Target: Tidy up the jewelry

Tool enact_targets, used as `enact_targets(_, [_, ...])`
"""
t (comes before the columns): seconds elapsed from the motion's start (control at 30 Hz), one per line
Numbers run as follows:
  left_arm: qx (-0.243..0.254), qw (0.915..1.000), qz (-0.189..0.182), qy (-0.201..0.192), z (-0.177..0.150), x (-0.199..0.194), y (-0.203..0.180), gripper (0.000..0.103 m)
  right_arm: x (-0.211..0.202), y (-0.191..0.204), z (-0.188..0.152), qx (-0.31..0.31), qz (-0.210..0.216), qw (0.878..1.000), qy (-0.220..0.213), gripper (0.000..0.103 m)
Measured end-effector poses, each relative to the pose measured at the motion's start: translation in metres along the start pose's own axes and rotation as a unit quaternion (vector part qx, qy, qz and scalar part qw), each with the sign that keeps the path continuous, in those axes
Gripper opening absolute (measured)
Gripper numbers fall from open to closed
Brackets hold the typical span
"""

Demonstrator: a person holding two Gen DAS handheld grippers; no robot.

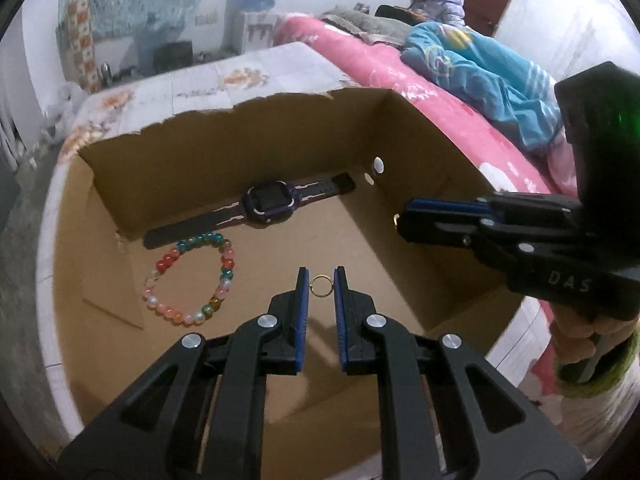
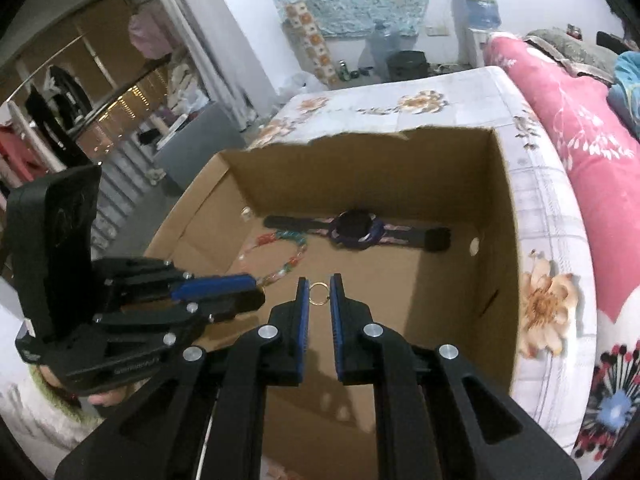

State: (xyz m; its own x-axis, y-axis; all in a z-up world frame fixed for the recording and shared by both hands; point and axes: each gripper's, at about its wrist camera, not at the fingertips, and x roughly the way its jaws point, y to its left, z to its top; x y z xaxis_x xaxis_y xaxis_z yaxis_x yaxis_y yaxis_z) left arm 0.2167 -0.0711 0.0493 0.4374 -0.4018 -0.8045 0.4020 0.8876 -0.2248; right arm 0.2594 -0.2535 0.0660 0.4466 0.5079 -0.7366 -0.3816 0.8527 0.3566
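Note:
My left gripper [image 1: 320, 277] is shut on a small gold ring [image 1: 320, 285], pinched upright between the blue pads above the cardboard box [image 1: 224, 152]. My right gripper [image 2: 319, 285] is likewise shut on a second gold ring [image 2: 319, 293] over the same box [image 2: 360, 168]. On the box floor lie a dark purple watch [image 1: 272, 202] [image 2: 358, 232] along the far wall and a bracelet of coloured beads [image 1: 166, 262] [image 2: 298, 256] beside it. Each gripper shows in the other's view: the right gripper [image 1: 400, 220] from the right, the left gripper [image 2: 260, 290] from the left.
The box stands on a table with a floral cloth [image 2: 540, 304]. A pink bed [image 1: 400, 80] with a blue quilt [image 1: 480, 76] runs along the right. A person [image 1: 436, 0] sits at its far end. A water dispenser [image 1: 256, 4] stands by the back wall.

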Motion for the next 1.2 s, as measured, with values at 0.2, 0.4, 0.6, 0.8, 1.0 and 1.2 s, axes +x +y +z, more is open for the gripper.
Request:
enact_targets(0.2, [-0.012,0.9991,-0.009,-0.041,0.002,-0.011,0.001,0.021,-0.009,-0.009,0.003,0.015,0.008,1.000,-0.027,0.019])
enact_targets(0.4, [-0.011,0.9967,-0.015,-0.079,-0.004,-0.037,0.001,0.021,-0.035,-0.013,-0.002,0.018,0.023,0.997,-0.067,0.023])
enact_targets(0.6, [-0.010,0.9920,-0.019,-0.124,-0.028,-0.079,0.003,0.021,-0.073,-0.006,-0.028,0.011,0.045,0.993,-0.110,0.023])
enact_targets(0.8, [-0.001,0.9884,-0.010,-0.152,-0.079,-0.113,0.007,0.021,-0.114,0.017,-0.081,-0.034,0.095,0.983,-0.152,0.023])
enact_targets(1.0, [-0.010,0.9930,-0.018,-0.116,-0.134,-0.101,0.006,0.021,-0.083,0.026,-0.138,-0.014,0.119,0.989,-0.085,0.023])
enact_targets(1.2, [-0.007,0.9980,0.013,-0.061,-0.160,-0.052,0.002,0.021,-0.025,0.024,-0.164,0.035,0.104,0.994,-0.014,0.023])
